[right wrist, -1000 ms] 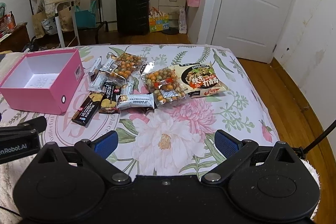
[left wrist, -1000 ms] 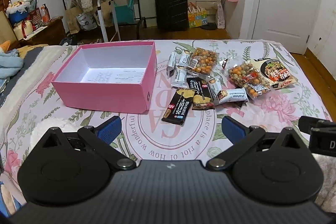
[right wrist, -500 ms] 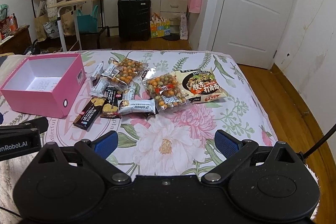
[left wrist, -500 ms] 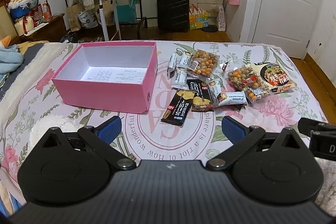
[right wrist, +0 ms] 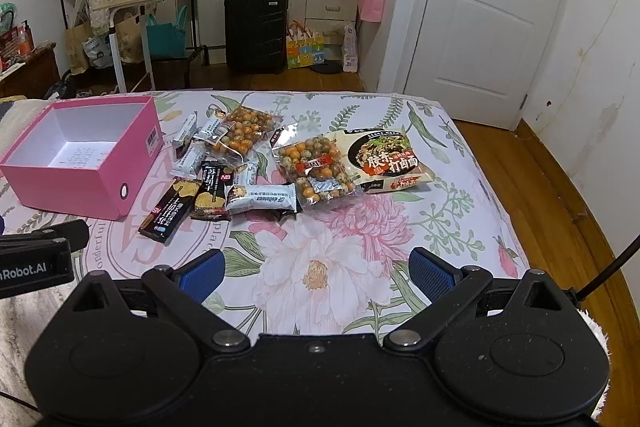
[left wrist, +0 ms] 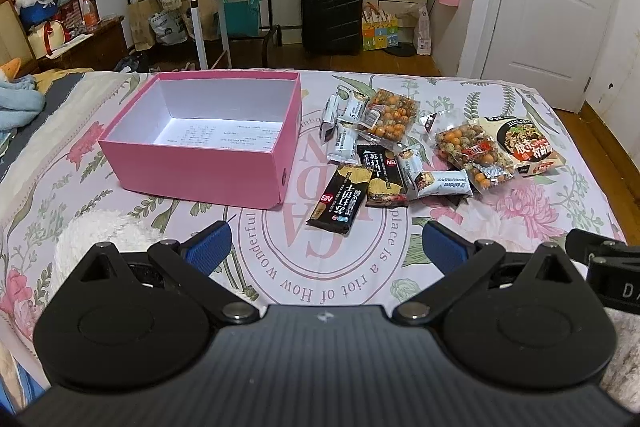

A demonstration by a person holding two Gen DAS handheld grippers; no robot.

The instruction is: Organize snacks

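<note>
Box: pink box (left wrist: 208, 163) empty on the bed.
Snacks: black packet (left wrist: 340, 199) just right of the box, long axis pointing away.
Nearer: left tongs (left wrist: 326, 247), wide, empty.
Right tongs (right wrist: 316, 275): wide, empty.

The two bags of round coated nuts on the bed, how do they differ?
The far nut bag lies nearer the pink box, overlapping small white bars; the near nut bag lies beside the noodle packet, overlapping its edge. The far bag's nuts look mostly orange; the near bag mixes orange and green and carries a red label. Both are clear, flat and unopened as far as visible.
</note>
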